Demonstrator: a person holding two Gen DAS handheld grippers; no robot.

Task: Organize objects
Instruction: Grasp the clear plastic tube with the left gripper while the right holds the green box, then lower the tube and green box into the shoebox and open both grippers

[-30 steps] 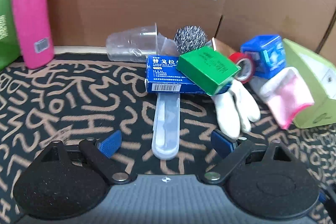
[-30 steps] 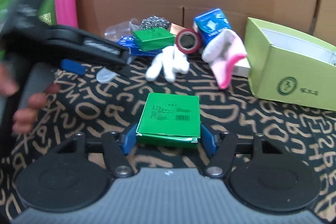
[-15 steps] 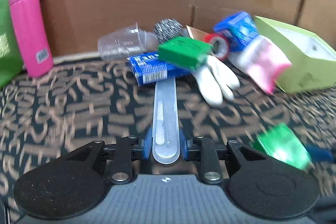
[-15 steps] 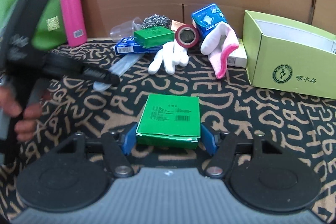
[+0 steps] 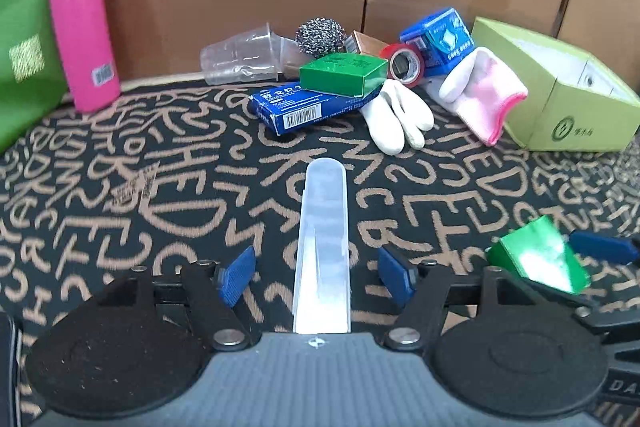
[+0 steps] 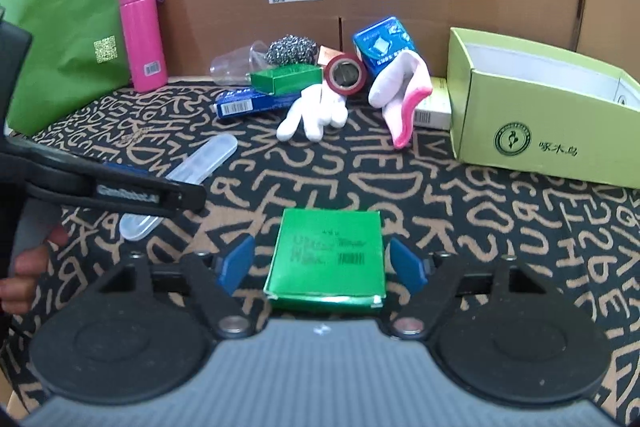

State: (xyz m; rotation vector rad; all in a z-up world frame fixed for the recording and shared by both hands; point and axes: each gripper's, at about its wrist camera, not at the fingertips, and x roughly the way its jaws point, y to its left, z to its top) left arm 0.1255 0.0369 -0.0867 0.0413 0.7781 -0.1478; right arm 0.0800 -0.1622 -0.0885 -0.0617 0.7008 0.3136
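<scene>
My left gripper is open, its blue pads apart on either side of a long clear plastic case that lies on the patterned mat. The case also shows in the right wrist view, partly under the left gripper's body. My right gripper is open around a flat green box lying on the mat, with small gaps at both pads. That green box shows at the right edge of the left wrist view.
A pile at the back holds a blue box, a second green box, white glove, red tape roll, steel scourer, clear cups and pink cloth. A lime carton stands right; a pink bottle and green bag left.
My left gripper closed on the clear case, pulled it back from the pile, then opened. My right gripper opened off the green box, which now rests on the mat.
</scene>
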